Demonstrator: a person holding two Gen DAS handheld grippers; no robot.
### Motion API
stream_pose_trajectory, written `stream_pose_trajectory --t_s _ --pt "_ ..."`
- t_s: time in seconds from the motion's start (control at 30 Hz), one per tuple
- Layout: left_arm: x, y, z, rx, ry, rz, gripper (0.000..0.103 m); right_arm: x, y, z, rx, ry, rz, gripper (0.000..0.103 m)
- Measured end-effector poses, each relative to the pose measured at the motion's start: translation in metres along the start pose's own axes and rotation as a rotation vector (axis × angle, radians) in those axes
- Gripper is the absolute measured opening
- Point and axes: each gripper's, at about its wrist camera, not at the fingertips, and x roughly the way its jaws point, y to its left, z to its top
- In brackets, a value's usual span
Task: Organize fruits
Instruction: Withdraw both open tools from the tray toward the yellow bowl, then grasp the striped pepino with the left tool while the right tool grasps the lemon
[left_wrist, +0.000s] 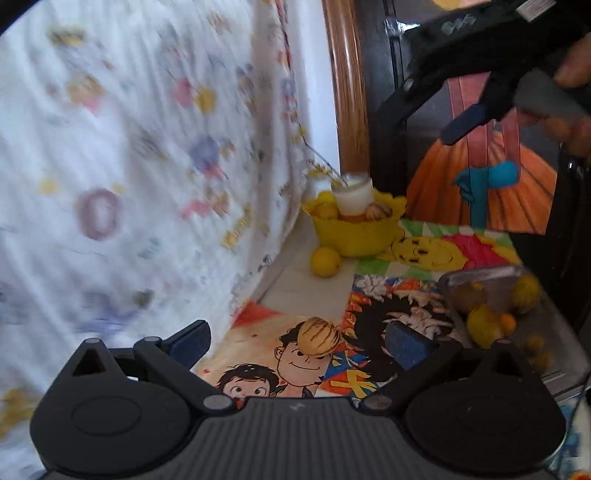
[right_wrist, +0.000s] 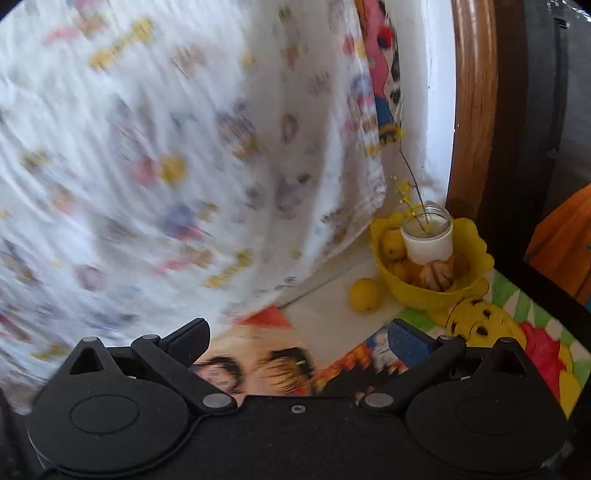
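A yellow bowl at the back of the table holds several yellow and orange fruits and a glass jar with a yellow flower sprig. One lemon lies on the table just left of the bowl. A metal tray at the right holds a few more lemons and small orange fruits. My left gripper is open and empty above the cartoon mats. My right gripper is open and empty; it also shows in the left wrist view, high at the upper right.
Colourful cartoon mats cover the table. A white patterned cloth hangs along the left. A wooden post and an orange painting stand behind the bowl.
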Motion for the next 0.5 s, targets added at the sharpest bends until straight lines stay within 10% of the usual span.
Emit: stream_pose_trajectory --t_s 0.5 --pt "0.148 -0.001 -0.030 -0.068 0.084 -0.090 0.099 0.182 -0.069 -0.045 0.113 0.032 0.080 0.096"
